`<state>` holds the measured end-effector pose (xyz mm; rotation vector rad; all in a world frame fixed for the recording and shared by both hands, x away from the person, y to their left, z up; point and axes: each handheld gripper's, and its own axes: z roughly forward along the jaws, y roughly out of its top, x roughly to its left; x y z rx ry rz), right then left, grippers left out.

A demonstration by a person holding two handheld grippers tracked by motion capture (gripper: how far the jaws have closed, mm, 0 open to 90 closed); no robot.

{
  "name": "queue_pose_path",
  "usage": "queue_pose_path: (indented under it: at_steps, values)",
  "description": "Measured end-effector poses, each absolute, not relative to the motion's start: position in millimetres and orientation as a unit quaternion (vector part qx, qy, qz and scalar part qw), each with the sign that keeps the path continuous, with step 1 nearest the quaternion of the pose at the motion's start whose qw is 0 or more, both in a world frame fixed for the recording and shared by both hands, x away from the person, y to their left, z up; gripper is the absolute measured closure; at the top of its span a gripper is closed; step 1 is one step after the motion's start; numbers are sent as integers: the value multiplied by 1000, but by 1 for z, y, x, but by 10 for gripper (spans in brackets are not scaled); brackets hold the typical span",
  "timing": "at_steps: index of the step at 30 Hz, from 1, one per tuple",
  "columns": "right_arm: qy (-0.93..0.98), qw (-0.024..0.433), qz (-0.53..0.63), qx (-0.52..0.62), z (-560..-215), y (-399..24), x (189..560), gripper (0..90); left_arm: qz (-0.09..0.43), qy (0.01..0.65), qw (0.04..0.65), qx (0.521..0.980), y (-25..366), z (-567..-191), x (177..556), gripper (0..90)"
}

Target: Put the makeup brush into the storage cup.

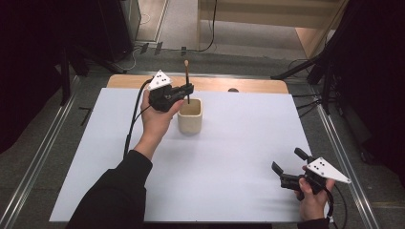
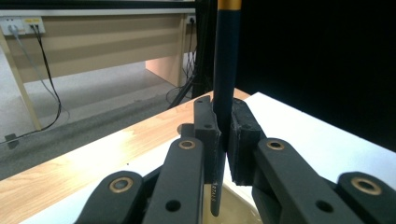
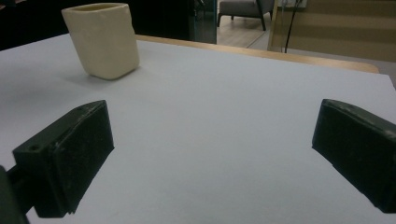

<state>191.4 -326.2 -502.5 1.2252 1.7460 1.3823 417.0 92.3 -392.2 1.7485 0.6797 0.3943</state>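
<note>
A cream square cup (image 1: 190, 116) stands on the white sheet (image 1: 229, 157) near the table's back. My left gripper (image 1: 188, 90) hangs just above the cup's left rim, shut on a thin dark stick (image 1: 187, 81) with a gold band and a pale tip; the stick stands upright with its lower end inside the cup. In the left gripper view the stick (image 2: 225, 84) is pinched between the pads (image 2: 207, 126), and the cup's rim (image 2: 233, 205) lies below. My right gripper (image 1: 289, 165) rests open at the front right, and the cup (image 3: 103, 39) stands far ahead of its jaws.
The wooden table edge (image 1: 239, 84) runs behind the sheet. Cables and black stand legs (image 1: 305, 69) lie on the floor beyond. Metal rails (image 1: 38, 157) flank the table on both sides.
</note>
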Motion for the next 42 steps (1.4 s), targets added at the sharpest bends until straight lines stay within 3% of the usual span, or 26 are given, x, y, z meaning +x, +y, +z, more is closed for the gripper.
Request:
queue_pose_path:
  at_steps: [19,42]
  values:
    - [655,293,519,464,-504,-327,192,0,152,305,551,762,87,-430,419,842]
    - [657,291,516,465,-506,-327,193,0,150,308,528,777,85,-443,415,841]
